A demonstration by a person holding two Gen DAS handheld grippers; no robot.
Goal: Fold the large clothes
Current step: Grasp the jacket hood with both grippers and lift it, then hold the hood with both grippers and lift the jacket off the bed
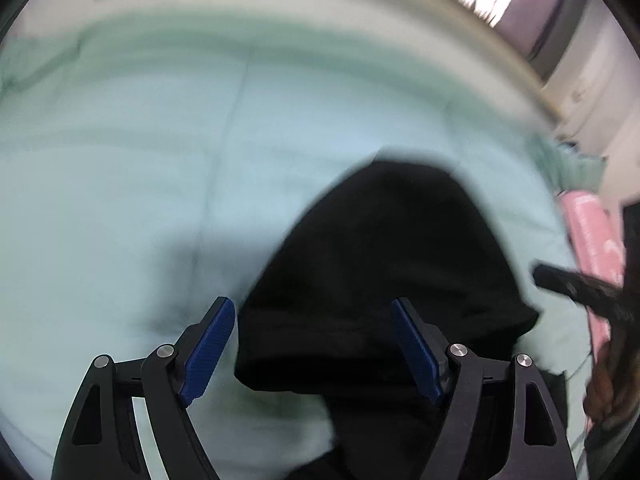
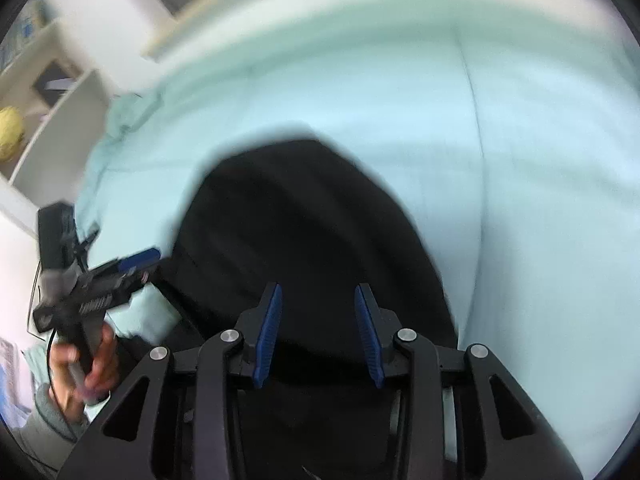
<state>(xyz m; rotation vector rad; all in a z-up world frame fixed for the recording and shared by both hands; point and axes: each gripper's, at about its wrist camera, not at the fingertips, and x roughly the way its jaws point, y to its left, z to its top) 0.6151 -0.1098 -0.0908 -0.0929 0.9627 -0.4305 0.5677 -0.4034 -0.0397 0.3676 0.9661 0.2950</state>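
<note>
A large black garment (image 1: pixel 384 264) lies bunched on a pale mint bedsheet (image 1: pixel 140 184); both views are motion-blurred. My left gripper (image 1: pixel 314 312) is open, hovering above the garment's near left edge, with nothing between its blue pads (image 1: pixel 210 344). In the right wrist view the same black garment (image 2: pixel 304 216) fills the middle. My right gripper (image 2: pixel 318 298) is open above it and empty. The left gripper (image 2: pixel 120 270) also shows there at the left, held in a hand. The other gripper's black body (image 1: pixel 576 288) shows at the left wrist view's right edge.
The bed's pale edge (image 1: pixel 460 12) curves along the top. A pink patterned item (image 1: pixel 592 232) lies at the bed's right side. White shelving (image 2: pixel 56 92) with a yellow object (image 2: pixel 10 130) stands beyond the bed on the left of the right wrist view.
</note>
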